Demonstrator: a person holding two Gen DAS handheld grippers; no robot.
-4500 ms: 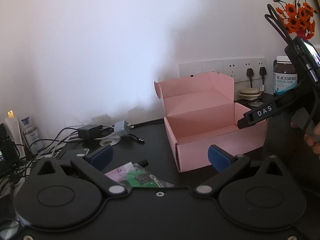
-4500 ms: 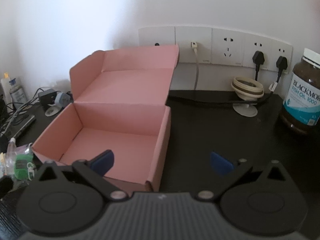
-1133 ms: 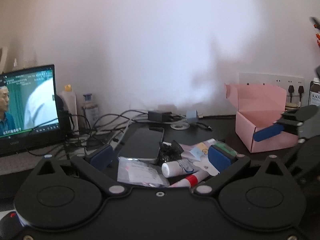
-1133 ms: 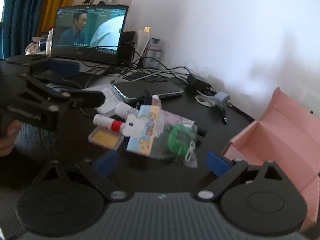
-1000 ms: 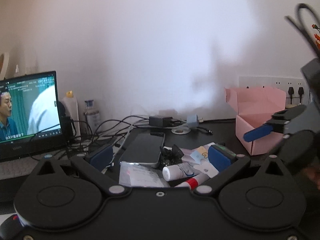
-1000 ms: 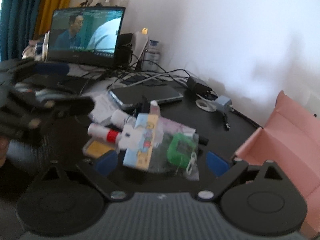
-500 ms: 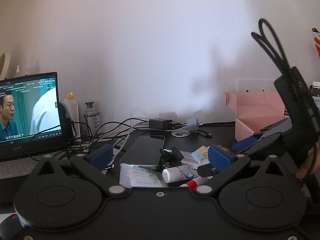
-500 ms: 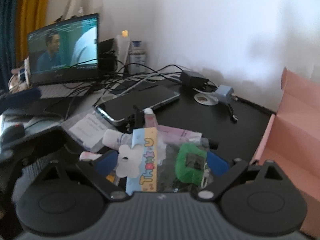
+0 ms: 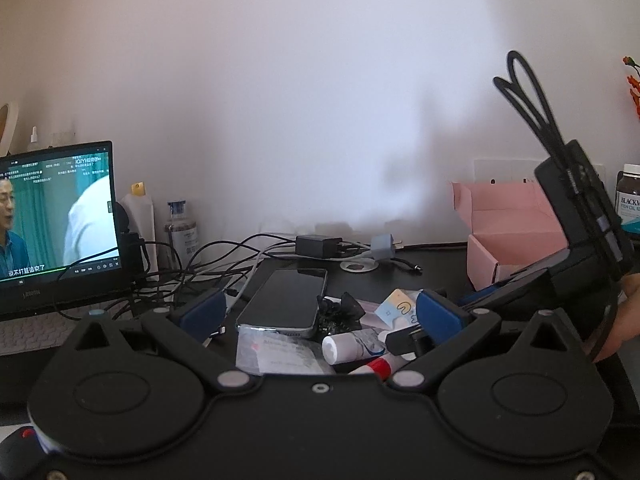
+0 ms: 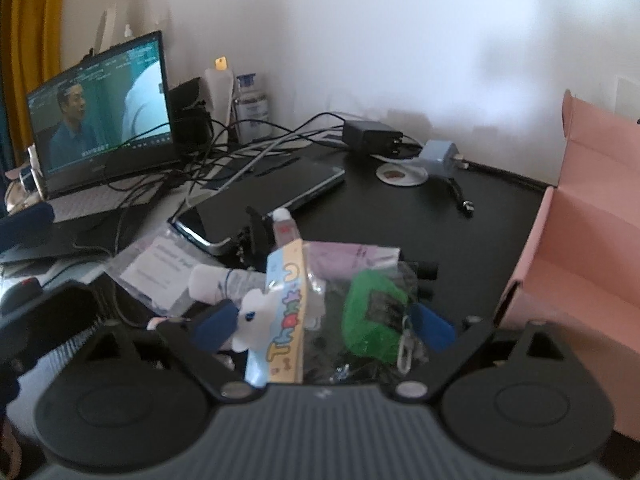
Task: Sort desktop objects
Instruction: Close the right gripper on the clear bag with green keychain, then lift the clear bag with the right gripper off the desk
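both fingers of the right gripper [image 10: 322, 326] stand wide apart around a clear packet [image 10: 340, 312] — not pinching it. left gripper [image 9: 318, 314] gapes too, holding nothing, over the phone [image 9: 286, 300] — pink box [image 9: 508, 228] well off.

White wall [image 9: 320, 80], black desk [image 10: 500, 208]

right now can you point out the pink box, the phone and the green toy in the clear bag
pink box [image 9: 514, 236]: left wrist view, on its inner back wall.
phone [image 9: 286, 298]: left wrist view, on the middle of its dark screen.
green toy [image 10: 374, 314]: right wrist view, on its green body inside the clear bag.
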